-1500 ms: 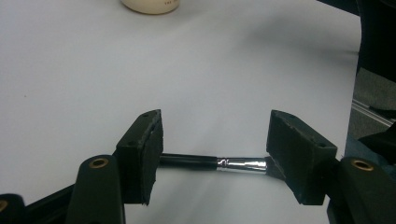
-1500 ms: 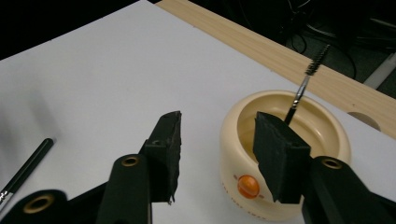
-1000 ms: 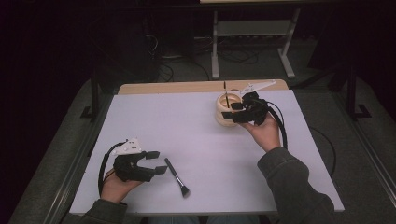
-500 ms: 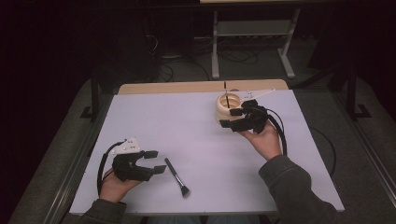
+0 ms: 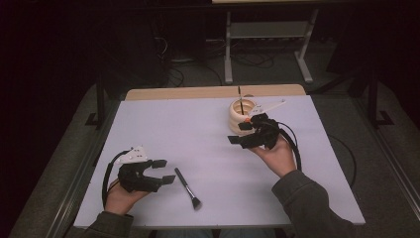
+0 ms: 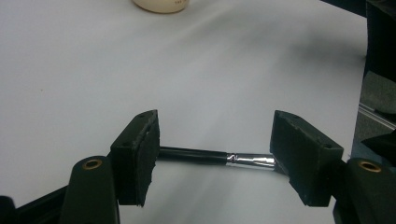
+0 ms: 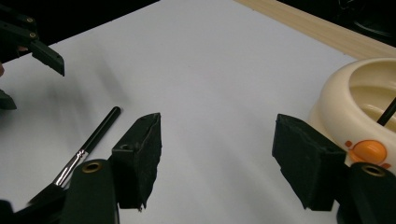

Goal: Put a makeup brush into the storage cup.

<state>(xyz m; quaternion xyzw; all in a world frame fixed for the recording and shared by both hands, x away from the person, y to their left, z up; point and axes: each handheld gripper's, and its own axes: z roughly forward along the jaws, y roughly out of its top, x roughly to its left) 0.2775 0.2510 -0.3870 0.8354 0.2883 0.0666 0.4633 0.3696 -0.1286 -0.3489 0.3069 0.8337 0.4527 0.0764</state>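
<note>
While both grippers stand wide open and hold nothing, the left gripper (image 5: 164, 171) rests near the table's (image 5: 198, 124) front edge, just beside the brush (image 5: 186, 187). The right gripper (image 5: 240, 133), whose jaws have just been opening, is beside the cream holder (image 5: 238, 115) near the far edge, with bare surface between.

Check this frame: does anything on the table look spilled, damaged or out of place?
Nothing stands out. The black brush lies flat on the white table beside the left gripper, intact. The cream holder stands upright with one brush handle in it. The right gripper is open and empty next to it.

right hand-held gripper (image 5: 241, 134) | drawn back from cream holder (image 5: 241, 115) | jaws just opened, empty
</note>
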